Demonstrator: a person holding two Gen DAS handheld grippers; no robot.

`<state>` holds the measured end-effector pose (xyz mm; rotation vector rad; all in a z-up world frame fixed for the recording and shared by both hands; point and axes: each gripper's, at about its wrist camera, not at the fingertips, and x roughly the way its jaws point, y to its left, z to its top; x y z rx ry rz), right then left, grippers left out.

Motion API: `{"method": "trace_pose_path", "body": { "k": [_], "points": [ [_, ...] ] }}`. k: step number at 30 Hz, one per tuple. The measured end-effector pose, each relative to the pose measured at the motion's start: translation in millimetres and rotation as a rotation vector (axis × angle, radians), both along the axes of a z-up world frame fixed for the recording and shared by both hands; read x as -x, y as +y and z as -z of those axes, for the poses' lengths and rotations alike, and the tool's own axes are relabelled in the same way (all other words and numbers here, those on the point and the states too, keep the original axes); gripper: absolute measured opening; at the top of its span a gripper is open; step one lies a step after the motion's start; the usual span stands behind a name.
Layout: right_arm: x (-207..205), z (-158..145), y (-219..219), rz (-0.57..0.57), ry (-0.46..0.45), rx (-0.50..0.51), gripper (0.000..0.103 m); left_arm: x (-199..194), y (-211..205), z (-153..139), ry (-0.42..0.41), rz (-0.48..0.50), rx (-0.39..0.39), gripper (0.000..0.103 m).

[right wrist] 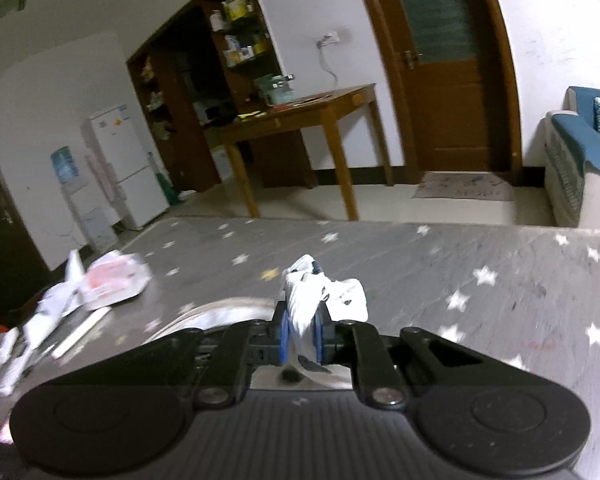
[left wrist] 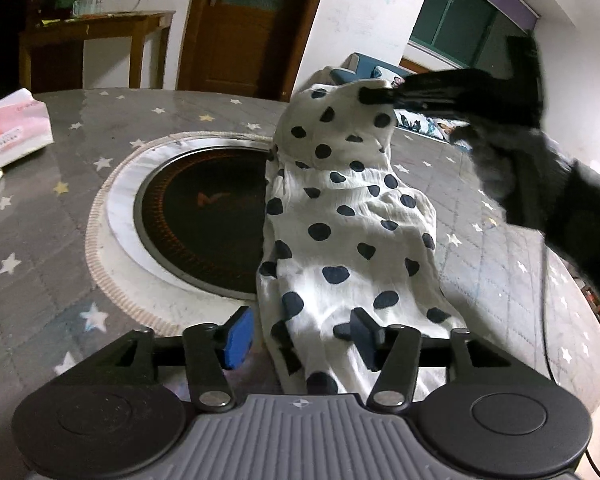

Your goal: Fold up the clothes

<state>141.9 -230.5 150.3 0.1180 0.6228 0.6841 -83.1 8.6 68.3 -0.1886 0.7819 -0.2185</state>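
The spotted cloth (left wrist: pixel 340 216) is a white garment with dark dots, half lifted. Its far end hangs from the right tongs (left wrist: pixel 376 96) above the worktop (left wrist: pixel 40 240), and the rest slopes down in loose folds to the near edge, lying partly over the round hob (left wrist: pixel 204 216) set into the surface. In the right wrist view the right tongs (right wrist: pixel 300 334) are pinched tight on a bunched corner of the cloth (right wrist: pixel 320 292).

The left tongs (left wrist: pixel 300 338) stand wide, one pad on each side of the cloth's near end, gripping nothing as yet.

To do this step well, I judge the left tongs should close on the near edge itself, a single layer at a corner if one can be found, not the whole gathered bundle. With both ends held, draw them apart until the cloth hangs flat, then lay it down clear of the hob before folding. The fabric looks thin and crinkled, so it will likely slip from a shallow pinch.

The packet (left wrist: pixel 12 128) at the far left lies well apart.
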Motion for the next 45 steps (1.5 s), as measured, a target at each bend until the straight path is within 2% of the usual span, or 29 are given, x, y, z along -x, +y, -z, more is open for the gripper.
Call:
{"method": "trace_pose_path", "body": {
  "k": [2, 12, 17, 24, 30, 33, 36, 40, 43, 45],
  "points": [
    [23, -4, -2, -0.024, 0.014, -0.010, 0.011, 6, 0, 0, -0.003, -0.006, -0.010, 0.064],
    [139, -22, -7, -0.176, 0.051, -0.063, 0.011, 35, 3, 5, 0.000, -0.012, -0.029, 0.065],
    [188, -29, -9, -0.289, -0.014, -0.043, 0.011, 42, 7, 8, 0.003, -0.026, -0.032, 0.065],
    [246, -3, -5, -0.439, -0.126, 0.167, 0.013, 48, 17, 6, -0.004, -0.059, -0.036, 0.065],
    [295, 18, -2, -0.564, -0.221, 0.345, 0.023, 52, 32, -3, -0.029, -0.104, -0.042, 0.066],
    [297, 13, -8, -0.562, -0.200, 0.327, 0.025, 53, 37, -7, -0.045, -0.117, -0.045, 0.066],
    [286, 1, -16, -0.513, -0.166, 0.244, 0.032, 54, 39, -11, -0.063, -0.125, -0.044, 0.066],
    [261, -10, -9, -0.405, -0.124, 0.154, 0.032, 51, 37, -20, -0.088, -0.125, -0.039, 0.067],
    [246, -4, 8, -0.364, -0.094, 0.170, 0.032, 48, 29, -28, -0.113, -0.108, -0.026, 0.067],
    [240, 10, 21, -0.386, -0.074, 0.194, 0.032, 46, 21, -34, -0.135, -0.086, -0.015, 0.067]
  ]
}}
